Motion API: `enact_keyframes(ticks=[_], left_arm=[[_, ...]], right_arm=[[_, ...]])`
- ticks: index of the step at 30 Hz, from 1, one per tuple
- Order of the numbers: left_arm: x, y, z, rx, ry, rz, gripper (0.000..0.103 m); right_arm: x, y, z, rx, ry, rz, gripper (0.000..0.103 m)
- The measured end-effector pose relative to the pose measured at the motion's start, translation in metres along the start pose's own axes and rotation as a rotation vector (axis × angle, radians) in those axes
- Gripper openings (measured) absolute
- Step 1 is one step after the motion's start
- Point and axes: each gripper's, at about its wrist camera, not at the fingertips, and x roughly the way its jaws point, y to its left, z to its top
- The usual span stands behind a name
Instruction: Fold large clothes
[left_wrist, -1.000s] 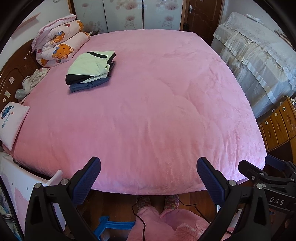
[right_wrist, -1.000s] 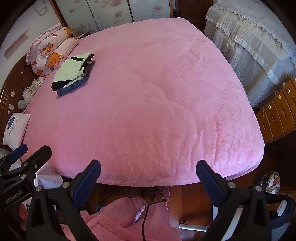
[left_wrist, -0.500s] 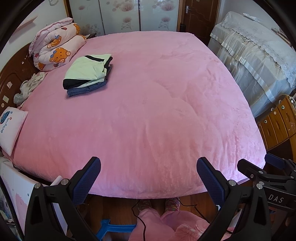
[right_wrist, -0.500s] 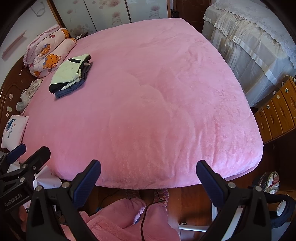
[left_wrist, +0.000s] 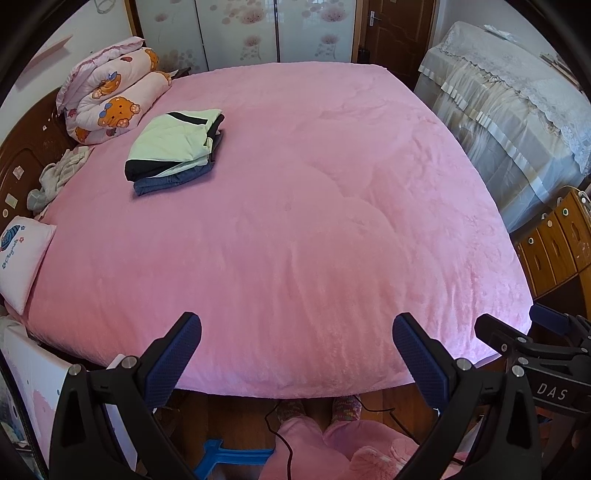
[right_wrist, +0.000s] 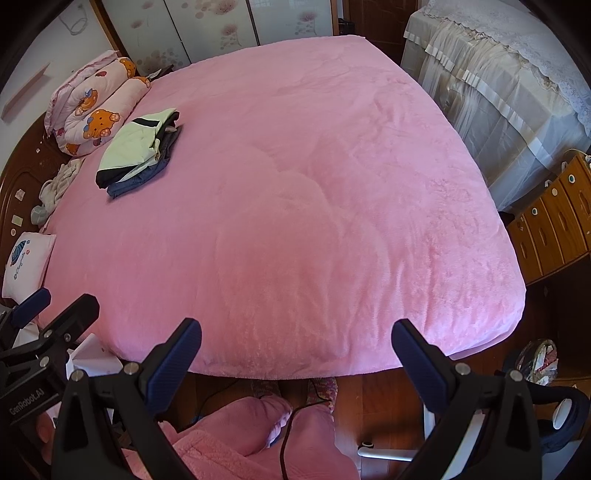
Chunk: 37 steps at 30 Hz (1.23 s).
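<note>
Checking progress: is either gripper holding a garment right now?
No: the left gripper and right gripper hover with jaws apart, empty, above the pink blanket.

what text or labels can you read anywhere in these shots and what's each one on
"DAS": white letters on the black body of the right gripper, seen at the edge of the left wrist view.
"GenRobot.AI": white letters on the black body of the left gripper, seen at the edge of the right wrist view.
Blue script under the picture on the small white pillow: too blurred to read.
Stickers on the brown headboard: too small to read.
</note>
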Motion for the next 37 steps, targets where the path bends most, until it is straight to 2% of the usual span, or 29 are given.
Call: enact_keyframes(ticks=[26, 37], left_arm=[[0.002, 0.001, 0.003, 0.006, 0.004, -0.002, 0.103], [0.006, 0.013, 0.009, 0.020, 0.010, -0.016, 0.103]], right_arm=[[0.001, 0.000, 0.004, -0.002, -0.004, -0.004, 0.103], [0.003, 0.002, 0.008, 0.006, -0.002, -0.014, 0.103]])
